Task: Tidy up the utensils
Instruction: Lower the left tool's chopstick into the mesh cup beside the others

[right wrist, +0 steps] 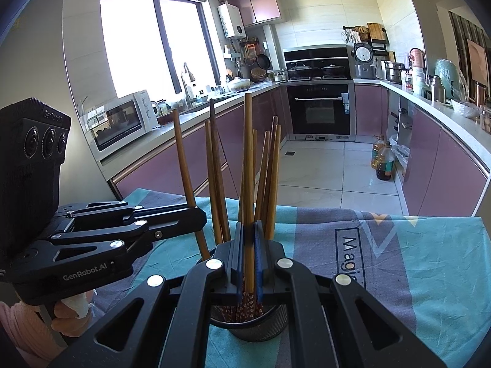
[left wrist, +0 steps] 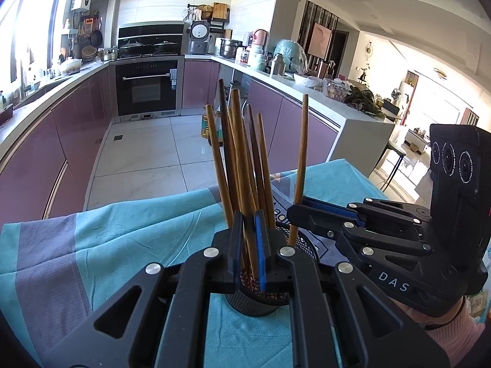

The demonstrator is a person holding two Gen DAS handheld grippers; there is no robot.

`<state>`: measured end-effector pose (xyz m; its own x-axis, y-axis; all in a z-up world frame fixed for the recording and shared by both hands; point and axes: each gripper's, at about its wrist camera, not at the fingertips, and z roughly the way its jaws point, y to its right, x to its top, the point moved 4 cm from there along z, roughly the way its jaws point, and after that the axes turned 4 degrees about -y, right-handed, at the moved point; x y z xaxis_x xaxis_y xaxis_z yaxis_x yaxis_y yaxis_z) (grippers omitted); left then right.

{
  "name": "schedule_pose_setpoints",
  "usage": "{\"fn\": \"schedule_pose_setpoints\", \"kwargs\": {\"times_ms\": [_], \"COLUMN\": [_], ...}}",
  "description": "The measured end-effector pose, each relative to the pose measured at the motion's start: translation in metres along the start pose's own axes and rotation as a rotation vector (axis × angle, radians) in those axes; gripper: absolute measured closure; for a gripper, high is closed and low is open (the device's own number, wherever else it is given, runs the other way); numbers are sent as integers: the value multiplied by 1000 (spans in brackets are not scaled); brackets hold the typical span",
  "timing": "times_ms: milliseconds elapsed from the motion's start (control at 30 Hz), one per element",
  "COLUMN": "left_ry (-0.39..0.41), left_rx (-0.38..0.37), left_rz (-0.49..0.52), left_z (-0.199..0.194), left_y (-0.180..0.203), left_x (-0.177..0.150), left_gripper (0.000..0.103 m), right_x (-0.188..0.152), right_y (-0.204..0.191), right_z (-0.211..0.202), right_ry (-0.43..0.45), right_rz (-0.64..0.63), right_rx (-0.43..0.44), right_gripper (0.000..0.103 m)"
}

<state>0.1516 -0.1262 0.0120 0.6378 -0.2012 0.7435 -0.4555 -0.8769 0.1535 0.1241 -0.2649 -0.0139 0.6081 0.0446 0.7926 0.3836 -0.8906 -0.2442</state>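
Note:
A black mesh holder (left wrist: 251, 302) (right wrist: 260, 328) stands on a teal and grey cloth (left wrist: 122, 230) (right wrist: 429, 260) with several wooden chopsticks (left wrist: 236, 153) (right wrist: 270, 168) upright in it. My left gripper (left wrist: 248, 217) (right wrist: 201, 217) is over the holder's rim, shut on one chopstick (left wrist: 252, 260) (right wrist: 182, 153). My right gripper (right wrist: 248, 225) (left wrist: 293, 210) comes in from the other side, shut on another upright chopstick (right wrist: 248, 153) (left wrist: 302, 153) whose lower end is in the holder. The two grippers are close together above the holder. A hand in a pink sleeve (right wrist: 18, 328) holds the left one.
The cloth-covered table ends just beyond the holder, with tiled kitchen floor (left wrist: 147, 153) behind. Purple cabinets run along both sides, with an oven (right wrist: 319, 113) at the far end. Oil bottles (right wrist: 382, 159) stand on the floor. A microwave (right wrist: 122, 122) sits on the left counter.

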Motion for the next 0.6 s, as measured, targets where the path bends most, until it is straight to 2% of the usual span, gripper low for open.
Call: {"fn": "schedule_pose_setpoints", "kwargs": {"times_ms": [600], "left_ry": [-58], "left_rx": [10], "left_rz": [-37], "left_z": [38], "left_y": [-16], "left_x": [10], "left_gripper": [93], "right_x": [3], "right_y": [5], "right_z": [11], "right_ry": [-12], "right_rz": [28], "right_rx": [4], "right_gripper": [97]}}
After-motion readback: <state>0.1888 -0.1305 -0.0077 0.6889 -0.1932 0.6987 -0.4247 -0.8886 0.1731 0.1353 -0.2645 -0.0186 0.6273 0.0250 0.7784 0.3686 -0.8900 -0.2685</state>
